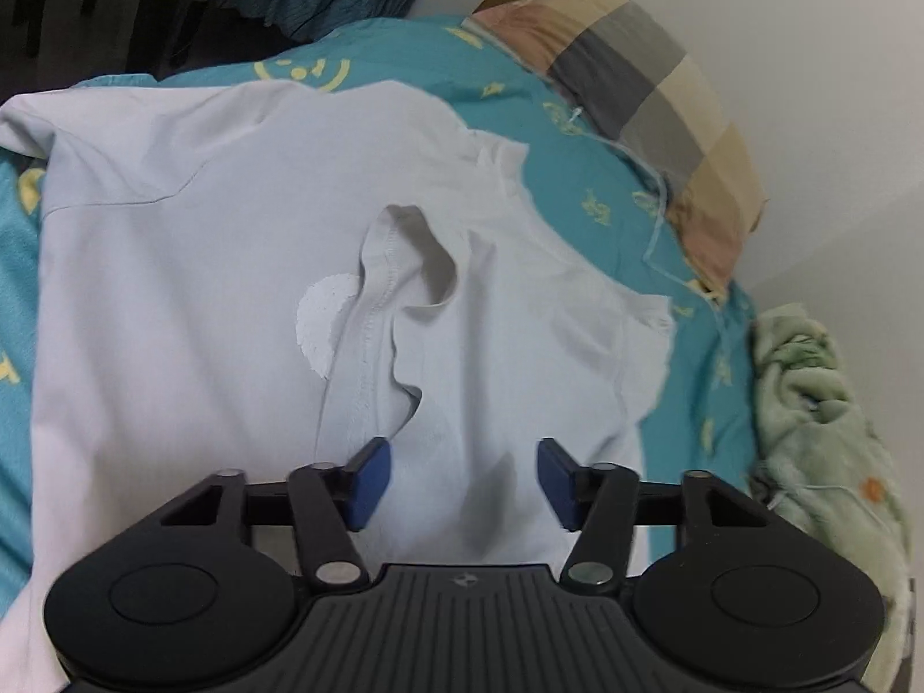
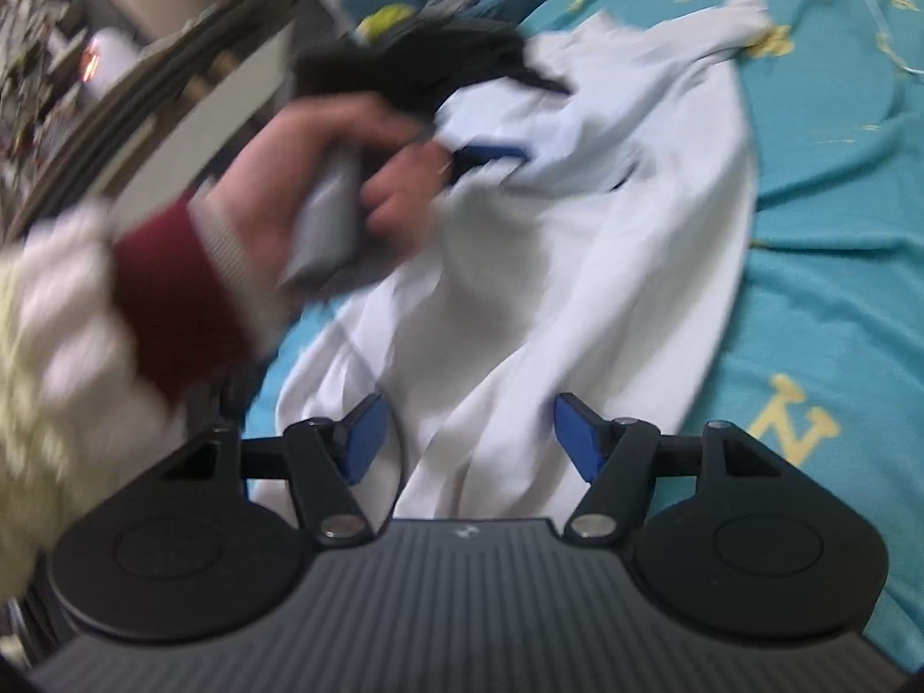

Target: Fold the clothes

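Both tongs gape over the white shirt, collar nearest.

Soft even light, fisheye-bent edges; right wrist view heavily motion-blurred.

Teal patterned bedsheet, checked pillow, plain white wall.

A: What do the claws look like?
B: Each claw has black ribbed housing, silver pivot screws and blue pads.
A: And the sleeve?
B: Maroon cuff, cream fleece above.
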Motion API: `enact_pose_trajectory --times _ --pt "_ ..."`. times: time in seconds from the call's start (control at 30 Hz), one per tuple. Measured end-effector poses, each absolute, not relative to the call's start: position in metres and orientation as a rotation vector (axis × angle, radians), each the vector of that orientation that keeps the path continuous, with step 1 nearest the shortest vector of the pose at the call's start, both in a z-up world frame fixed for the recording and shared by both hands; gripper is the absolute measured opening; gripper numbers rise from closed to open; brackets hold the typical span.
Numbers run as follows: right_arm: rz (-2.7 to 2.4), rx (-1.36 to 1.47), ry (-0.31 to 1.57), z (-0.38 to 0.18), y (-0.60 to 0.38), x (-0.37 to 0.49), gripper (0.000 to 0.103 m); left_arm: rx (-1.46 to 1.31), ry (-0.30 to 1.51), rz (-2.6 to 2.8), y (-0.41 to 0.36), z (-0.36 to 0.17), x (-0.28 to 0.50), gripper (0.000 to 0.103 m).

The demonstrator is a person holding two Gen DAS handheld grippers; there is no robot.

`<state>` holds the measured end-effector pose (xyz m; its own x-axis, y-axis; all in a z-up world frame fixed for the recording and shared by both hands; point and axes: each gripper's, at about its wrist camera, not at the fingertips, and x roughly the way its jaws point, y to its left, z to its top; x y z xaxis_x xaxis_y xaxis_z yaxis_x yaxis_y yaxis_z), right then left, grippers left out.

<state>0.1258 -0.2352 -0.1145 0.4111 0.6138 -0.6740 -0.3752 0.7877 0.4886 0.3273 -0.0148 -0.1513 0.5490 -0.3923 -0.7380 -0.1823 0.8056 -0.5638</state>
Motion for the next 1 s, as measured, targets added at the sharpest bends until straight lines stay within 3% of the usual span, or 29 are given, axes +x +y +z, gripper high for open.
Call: enact_pose_trajectory --times 0.07,0.2,0.5,0.73,0.83,1.0 --pt "0.634 0.241 0.982 -0.119 -0.228 0.126 0.066 -0.596 1.023 -0.124 -0.022 -0.158 0.338 0.018" --pt "0.636 0.193 1.018 -0.129 -0.217 0.128 0.066 -0.459 1.028 -0.112 -0.035 -0.158 0.344 0.001" --pt "0.684 0.168 1.028 -0.127 -0.211 0.118 0.066 -0.391 0.894 -0.037 -0.023 -0.117 0.358 0.000" --pt "0.761 0.062 1.068 -0.139 -0.190 0.115 0.067 -0.336 0.918 -0.017 -0.009 -0.137 0.376 0.001" --pt "0.777 0.033 1.065 -0.141 -0.186 0.116 0.068 -0.385 0.921 -0.049 0.002 -0.139 0.369 0.013" --pt "0.796 0.096 1.021 -0.131 -0.194 0.117 0.068 -0.442 0.894 -0.125 0.034 -0.116 0.339 0.049"
